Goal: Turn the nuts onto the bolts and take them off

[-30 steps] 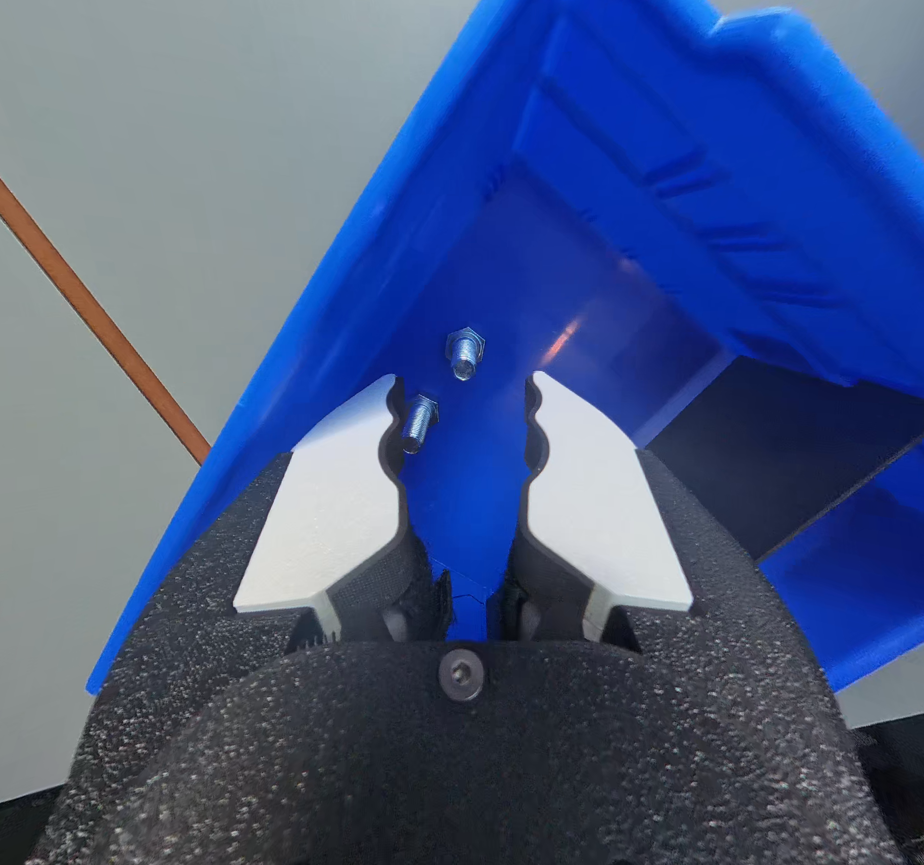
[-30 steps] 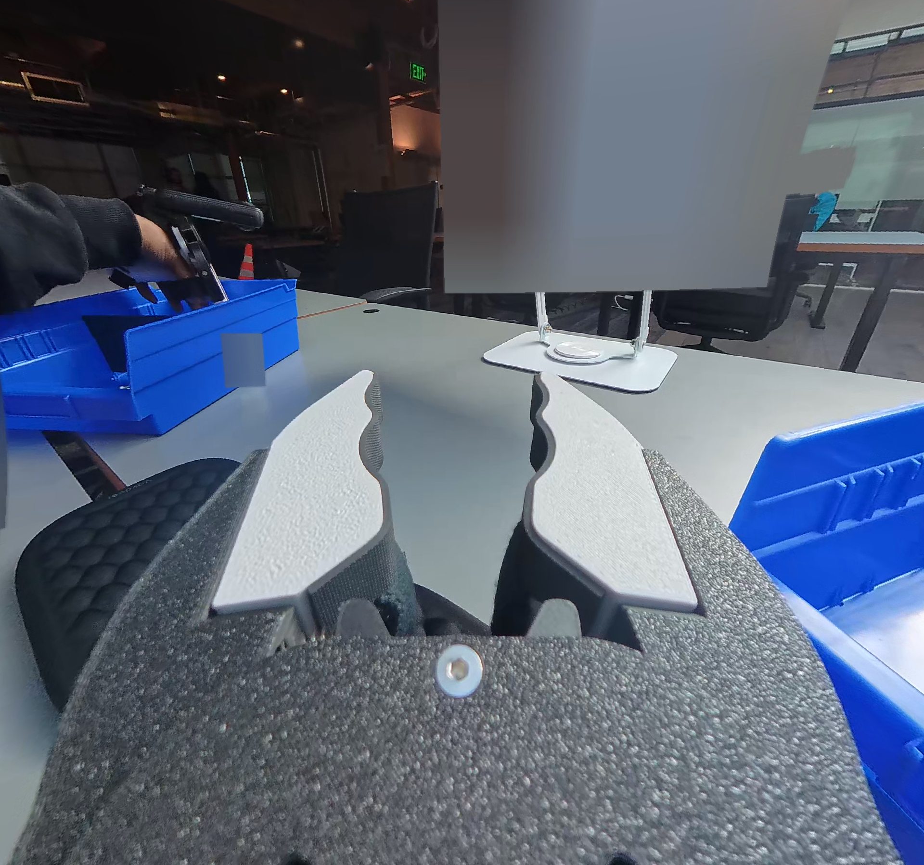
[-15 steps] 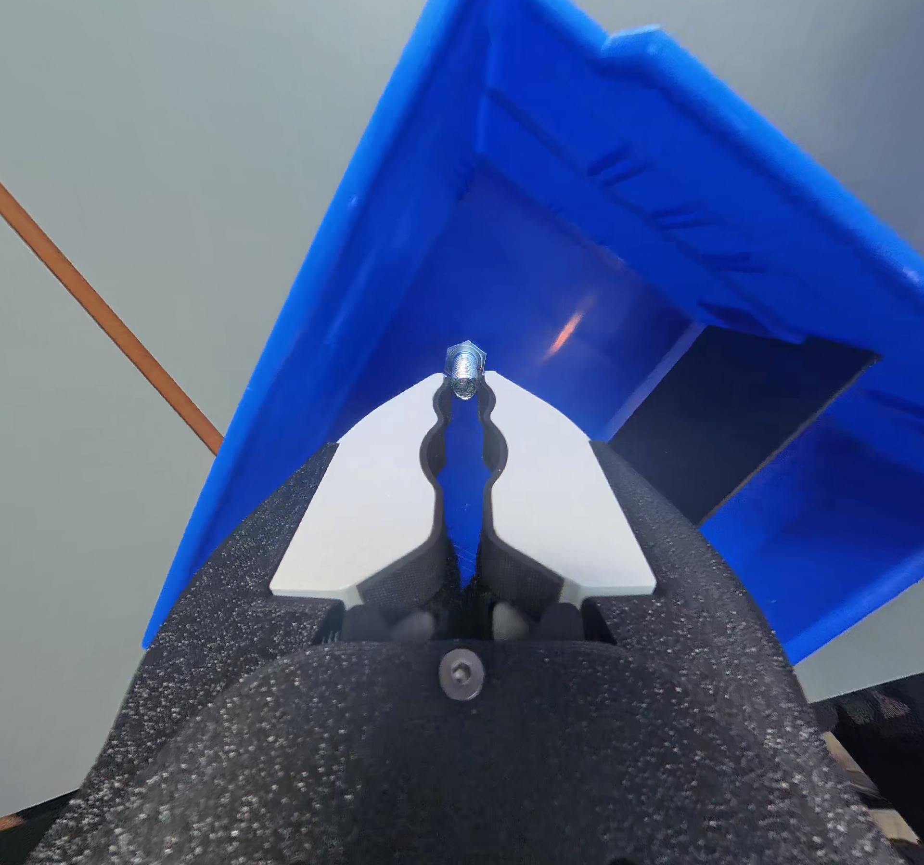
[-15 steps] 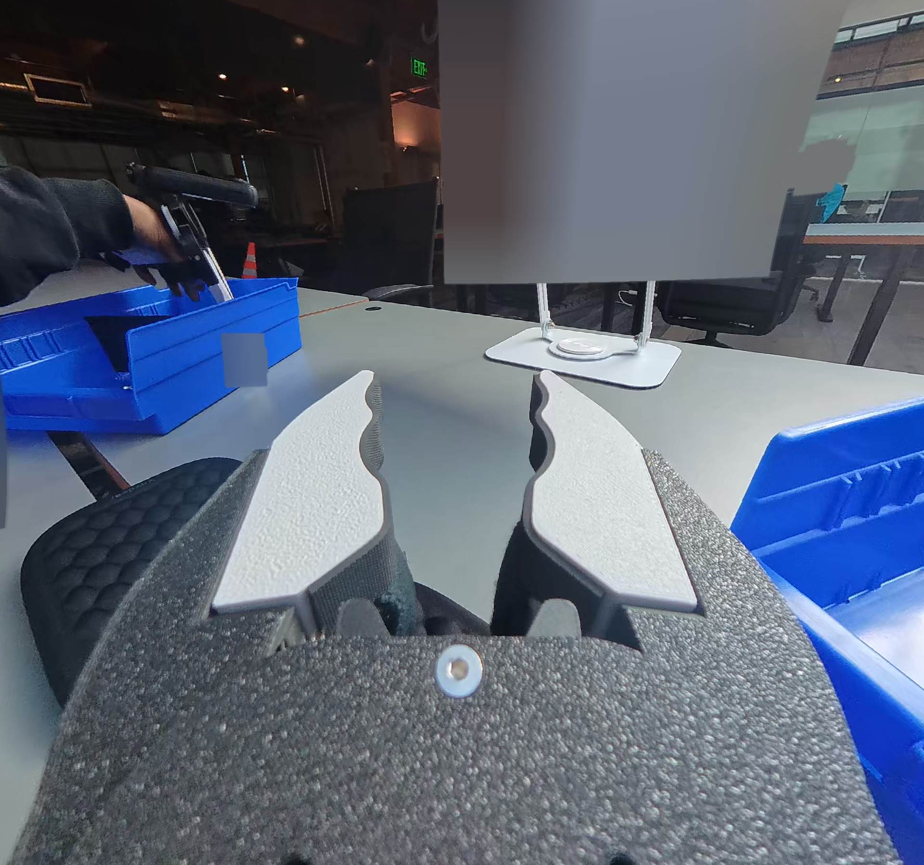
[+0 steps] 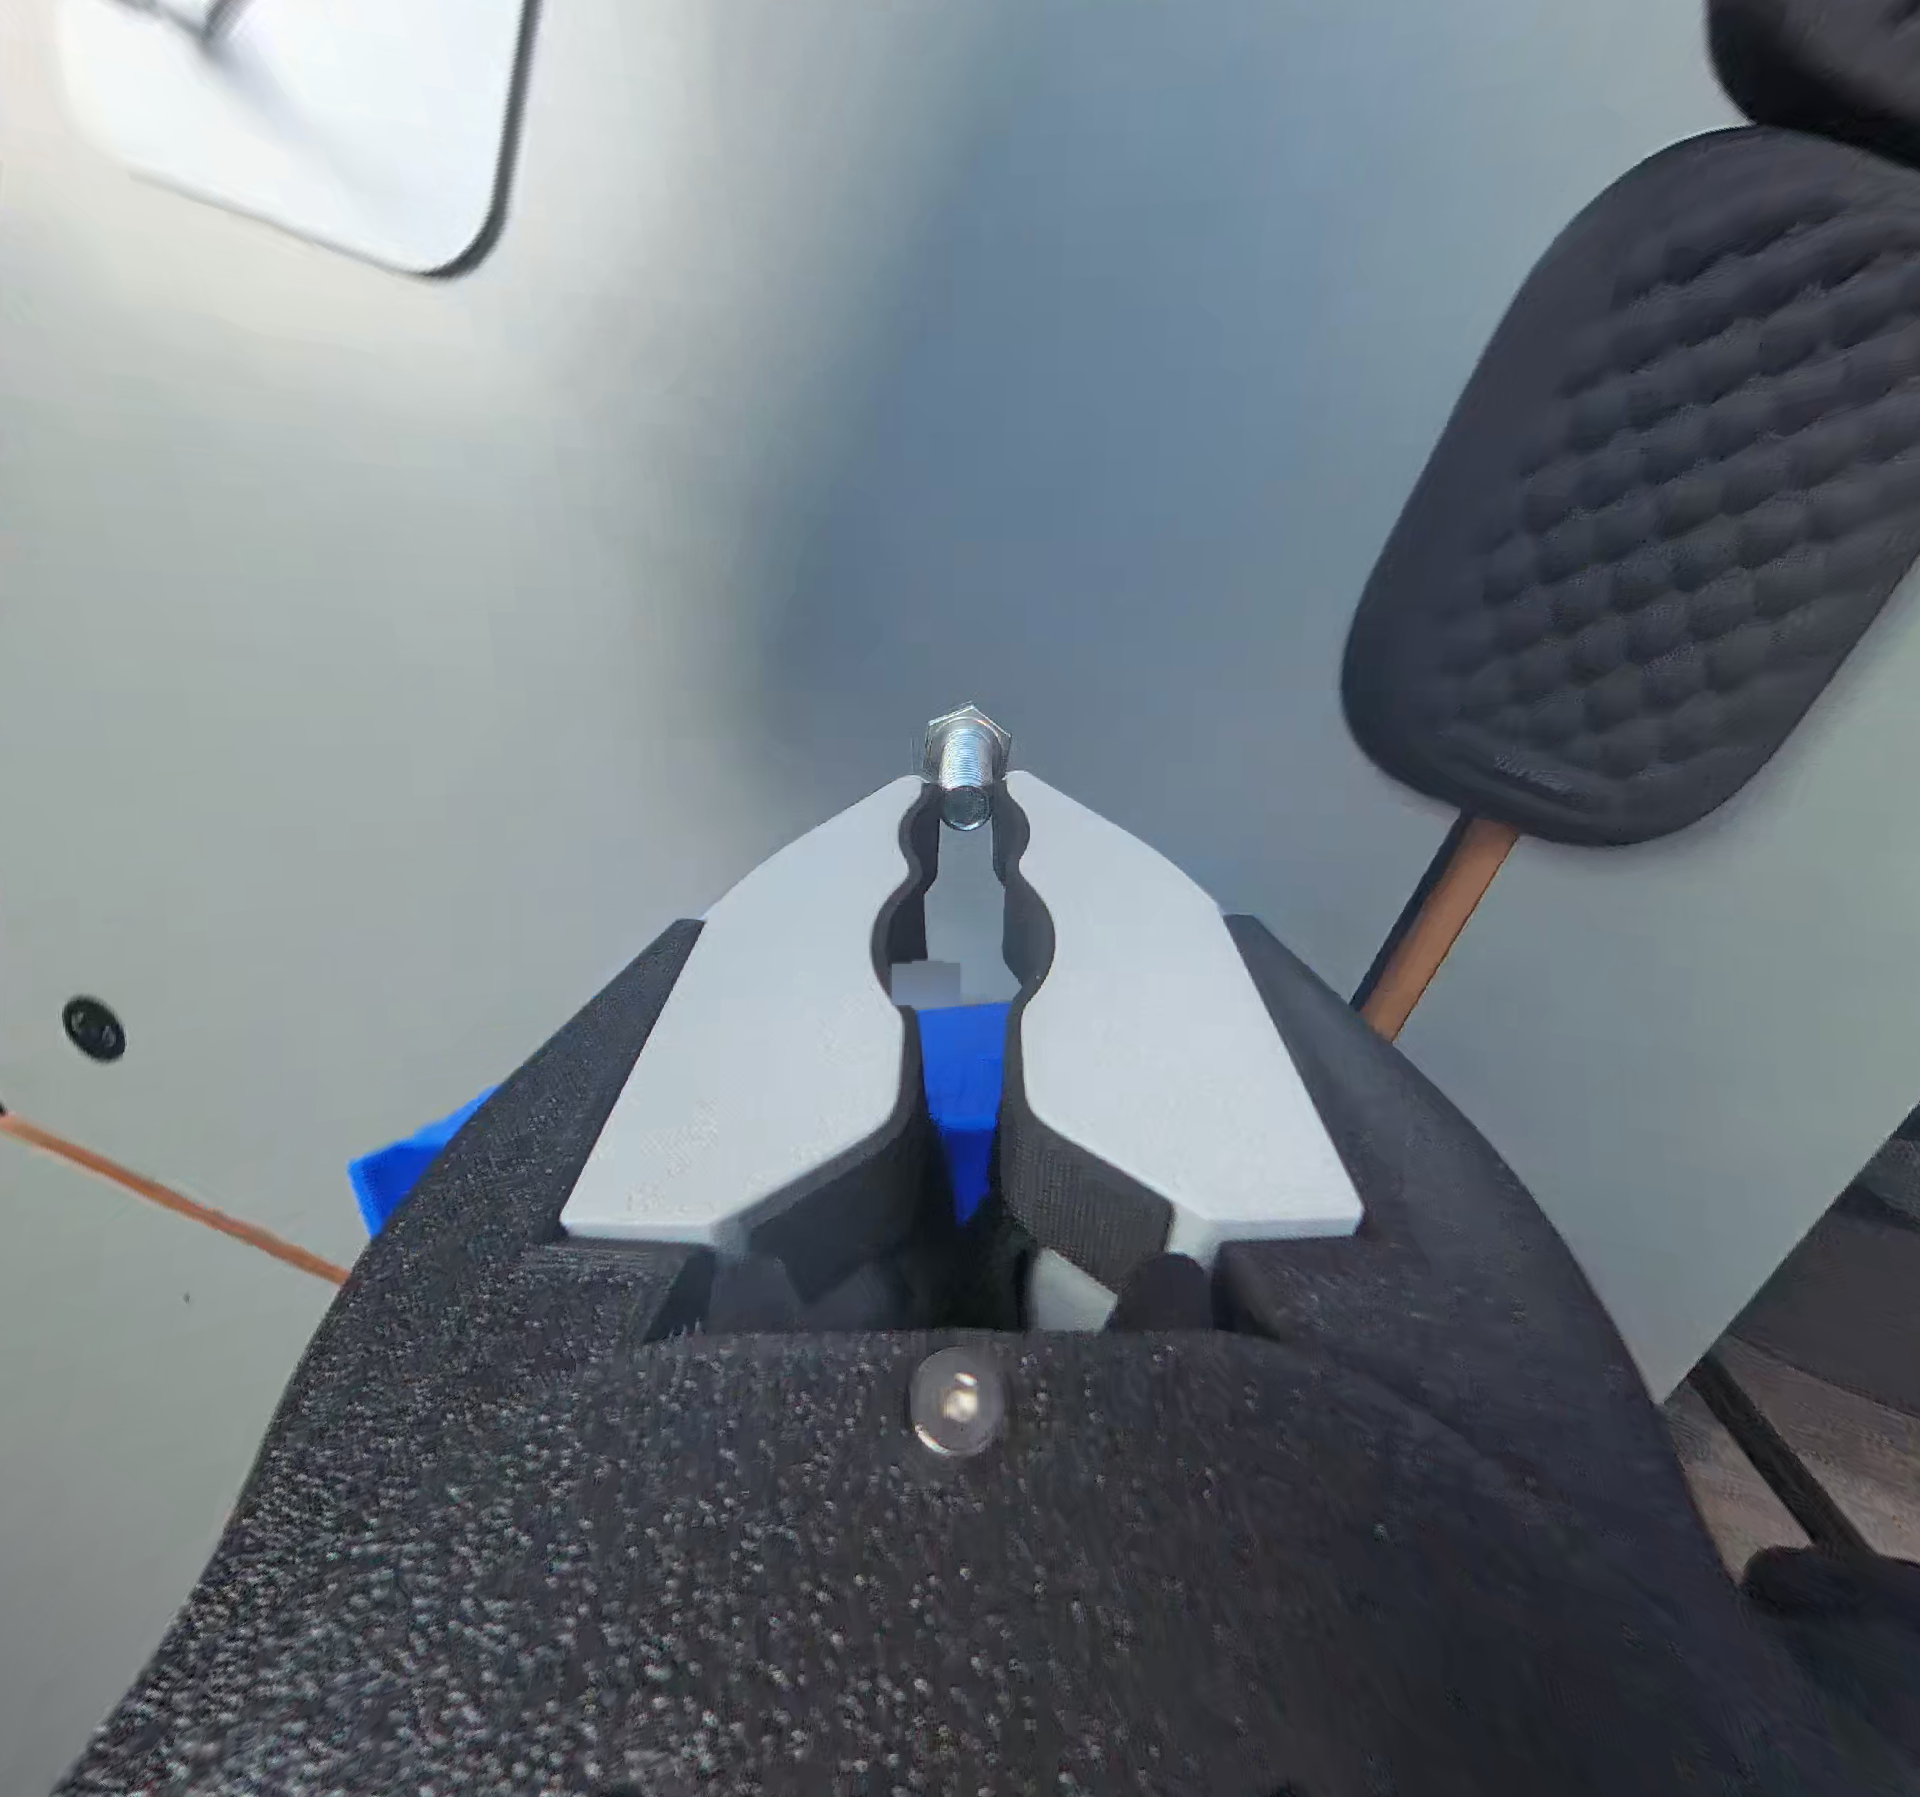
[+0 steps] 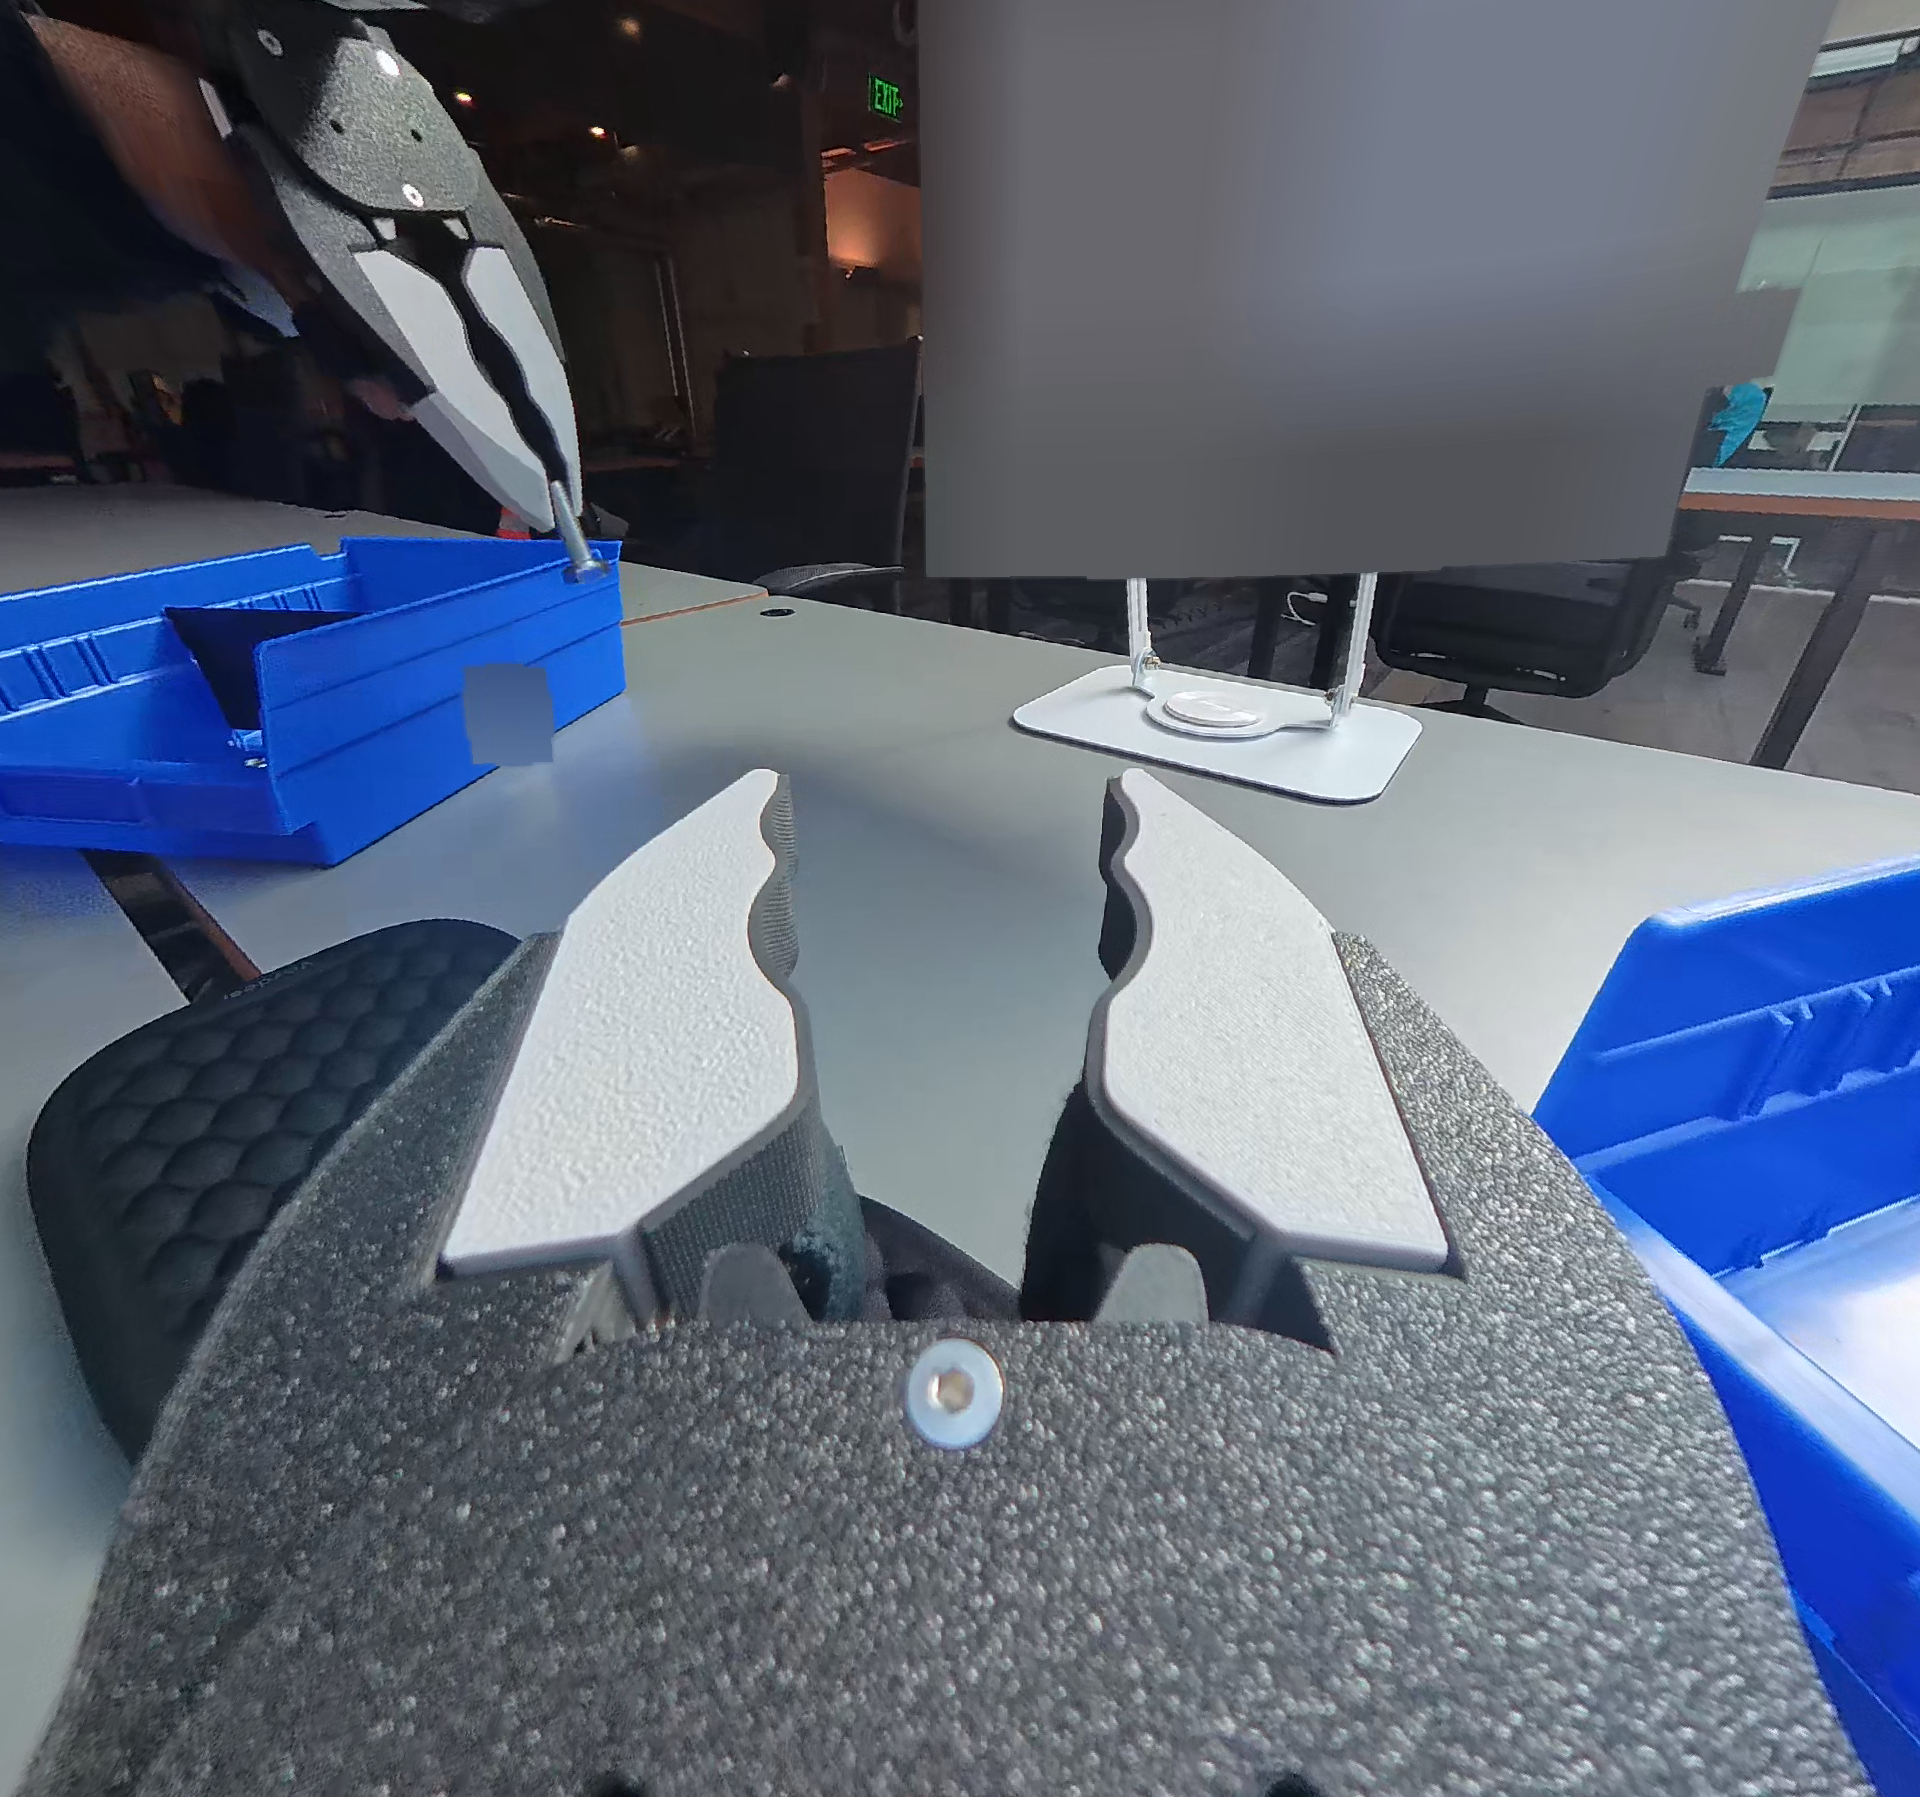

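Note:
My left gripper (image 5: 964,791) is shut on a silver bolt (image 5: 964,771), gripping the threaded end with the hex head pointing away, above the grey table (image 5: 727,500). In the right wrist view the left gripper (image 6: 545,490) hangs over the far corner of a blue bin (image 6: 312,698) on the left, with the bolt (image 6: 571,537) pointing down. My right gripper (image 6: 940,812) is open and empty, low over the table. No nut shows in either view.
A second blue bin (image 6: 1766,1124) stands at the right. A black padded rest (image 6: 208,1072) lies at the left front and also shows in the left wrist view (image 5: 1662,500). A white stand base (image 6: 1216,719) stands farther back. A copper strip (image 5: 1434,926) crosses the table.
My left gripper shut on one bolt in the blue bin, lifted it out and swung over the table. My right gripper has stayed open and still.

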Demonstrator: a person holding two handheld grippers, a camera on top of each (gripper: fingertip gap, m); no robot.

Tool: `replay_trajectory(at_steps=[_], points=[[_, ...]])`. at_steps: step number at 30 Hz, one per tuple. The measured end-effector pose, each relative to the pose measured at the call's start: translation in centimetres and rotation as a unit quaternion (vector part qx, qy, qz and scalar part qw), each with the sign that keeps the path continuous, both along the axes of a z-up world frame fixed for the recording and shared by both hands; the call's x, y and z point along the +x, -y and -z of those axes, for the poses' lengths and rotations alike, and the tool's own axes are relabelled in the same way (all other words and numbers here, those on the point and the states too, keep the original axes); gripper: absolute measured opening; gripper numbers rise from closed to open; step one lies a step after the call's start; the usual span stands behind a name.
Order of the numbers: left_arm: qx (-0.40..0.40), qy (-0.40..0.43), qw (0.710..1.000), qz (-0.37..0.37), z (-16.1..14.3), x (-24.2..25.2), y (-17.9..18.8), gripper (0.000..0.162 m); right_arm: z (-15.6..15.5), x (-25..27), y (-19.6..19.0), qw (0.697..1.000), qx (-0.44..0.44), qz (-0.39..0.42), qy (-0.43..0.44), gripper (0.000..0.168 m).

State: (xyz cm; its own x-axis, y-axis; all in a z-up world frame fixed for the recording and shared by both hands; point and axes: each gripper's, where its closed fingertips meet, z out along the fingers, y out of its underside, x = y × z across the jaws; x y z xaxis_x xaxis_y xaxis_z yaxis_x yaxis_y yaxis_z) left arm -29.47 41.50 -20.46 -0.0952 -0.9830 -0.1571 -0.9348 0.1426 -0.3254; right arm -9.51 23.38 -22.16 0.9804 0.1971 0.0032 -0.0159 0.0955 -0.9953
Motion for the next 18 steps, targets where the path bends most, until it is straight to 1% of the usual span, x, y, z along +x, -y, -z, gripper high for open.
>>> replay_trajectory(at_steps=[4, 7, 12, 18], points=[[-0.011, -0.027, 0.994, 0.103, 3.7, 5.3, 6.2, 0.009, -0.1, 0.1, 0.1, 1.000, 0.002, 0.000, -0.005, 0.056], [-0.021, -0.063, 0.986, 0.153, 6.6, 7.5, 9.3, 0.009, -0.1, 0.1, 0.1, 1.000, 0.003, -0.001, -0.007, 0.056], [-0.010, -0.105, 0.979, 0.172, 9.6, 9.1, 10.3, 0.009, -0.1, 0.1, 0.1, 1.000, 0.004, -0.001, -0.008, 0.056], [-0.007, -0.130, 0.978, 0.164, 11.0, 9.1, 10.2, 0.009, -0.2, -0.1, 0.1, 1.000, 0.003, -0.005, -0.006, 0.056]])
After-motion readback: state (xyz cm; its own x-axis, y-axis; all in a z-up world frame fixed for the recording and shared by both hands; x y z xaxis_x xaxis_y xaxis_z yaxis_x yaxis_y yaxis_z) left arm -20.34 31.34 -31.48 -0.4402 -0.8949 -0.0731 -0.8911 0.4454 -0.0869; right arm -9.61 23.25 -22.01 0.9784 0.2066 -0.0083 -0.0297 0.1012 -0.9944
